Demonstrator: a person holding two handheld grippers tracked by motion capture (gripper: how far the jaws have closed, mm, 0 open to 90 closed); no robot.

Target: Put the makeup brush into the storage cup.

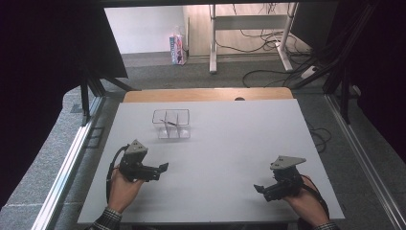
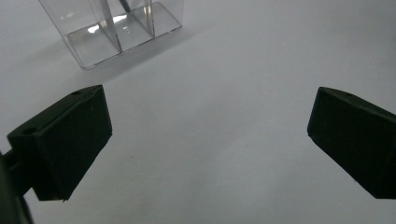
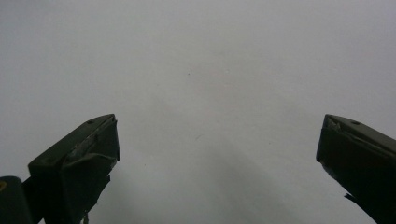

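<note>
The white counter (image 1: 230, 143) spreads out in front of me, and the clear box (image 1: 171, 124) standing on it is my landmark. The box sits toward the far left part of the counter, upright, split by clear walls into compartments. A thin dark stick (image 1: 168, 123) leans inside it; I cannot tell which compartment holds it.

My left claw (image 1: 163, 167) is on the near side of the box, a little to its left, in my left hand (image 1: 123, 188), low over the counter. Its jaws are spread wide with nothing between them, and in the left gripper view the box (image 2: 116, 32) stands just beyond them.

My right claw (image 1: 259, 189) is well apart from the box, near and far to its right, in my right hand (image 1: 306, 203). Its jaws are also released, gaping over bare counter (image 3: 210, 93).
</note>
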